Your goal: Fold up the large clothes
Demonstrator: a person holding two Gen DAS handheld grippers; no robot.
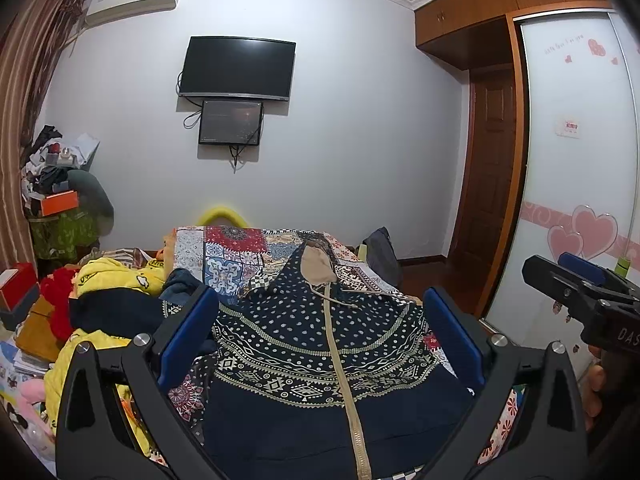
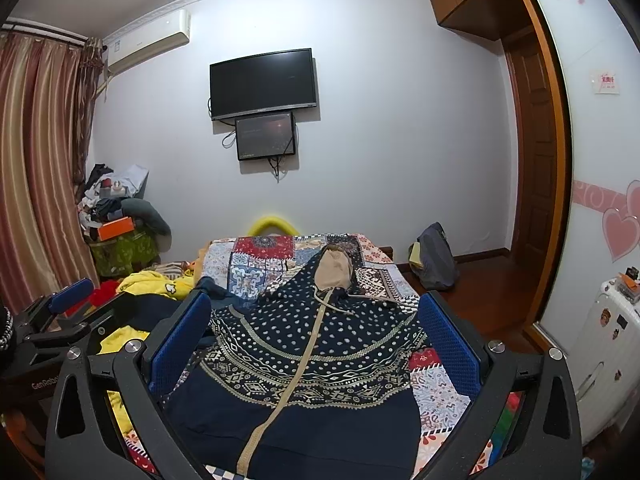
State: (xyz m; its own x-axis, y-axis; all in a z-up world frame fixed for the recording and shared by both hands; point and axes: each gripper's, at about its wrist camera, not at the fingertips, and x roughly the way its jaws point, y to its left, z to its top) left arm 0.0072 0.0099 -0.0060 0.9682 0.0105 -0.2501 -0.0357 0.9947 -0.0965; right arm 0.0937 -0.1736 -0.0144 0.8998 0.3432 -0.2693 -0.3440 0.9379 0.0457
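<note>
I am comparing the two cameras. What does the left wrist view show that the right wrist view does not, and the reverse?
Only the left wrist view shows the right claw from the side, and two pink hearts on the wardrobe door. Only the right wrist view shows the white suitcase with stickers and the left claw at its left edge. Both show the navy patterned hoodie lying spread on the patchwork bed cover, the wall television, and open claws that hold nothing.

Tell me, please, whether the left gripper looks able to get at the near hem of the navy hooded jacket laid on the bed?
Probably yes. The left gripper is open, its fingers either side of the navy hooded jacket, which lies flat with nothing on top. The right gripper is off to the side, clear of the path.
</note>
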